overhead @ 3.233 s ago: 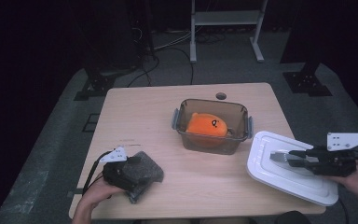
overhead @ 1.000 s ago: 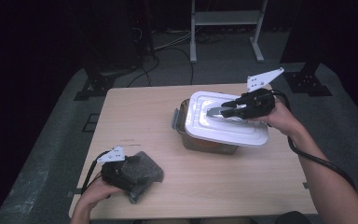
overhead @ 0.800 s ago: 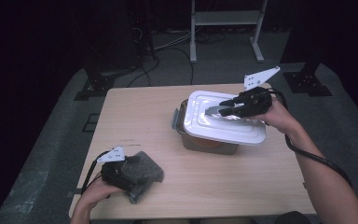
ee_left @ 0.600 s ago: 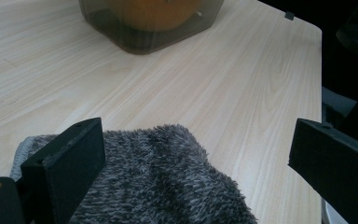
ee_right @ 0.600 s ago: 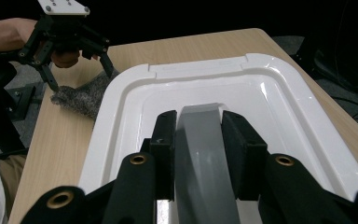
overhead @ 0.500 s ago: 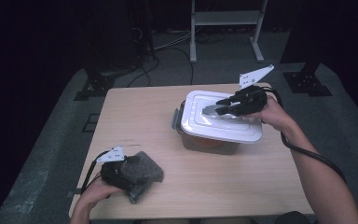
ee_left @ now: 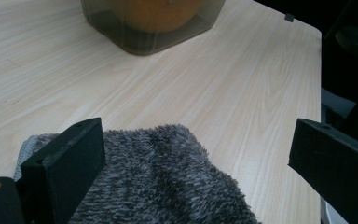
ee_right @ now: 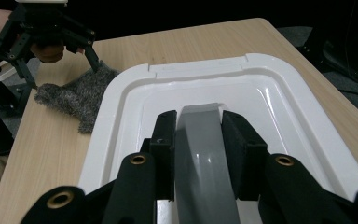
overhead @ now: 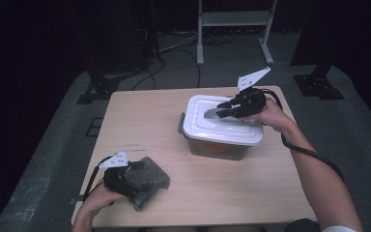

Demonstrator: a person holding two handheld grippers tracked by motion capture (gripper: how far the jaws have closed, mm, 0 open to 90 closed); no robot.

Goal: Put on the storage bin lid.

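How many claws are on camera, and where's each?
2. The left claw sits open over the grey cloth at the table's near left corner. The right claw is shut on the grey handle of the white lid above the container.

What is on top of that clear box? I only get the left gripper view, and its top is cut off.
Observer: A white lid covers the container, sitting slightly askew.
Operator: Who put it there?
Observer: The right hand-held gripper is clamped on the lid's grey handle.
Operator: And where is this fuzzy grey cloth on the table?
Observer: The fuzzy grey cloth lies at the table's near left corner, with the left hand-held gripper resting on it.
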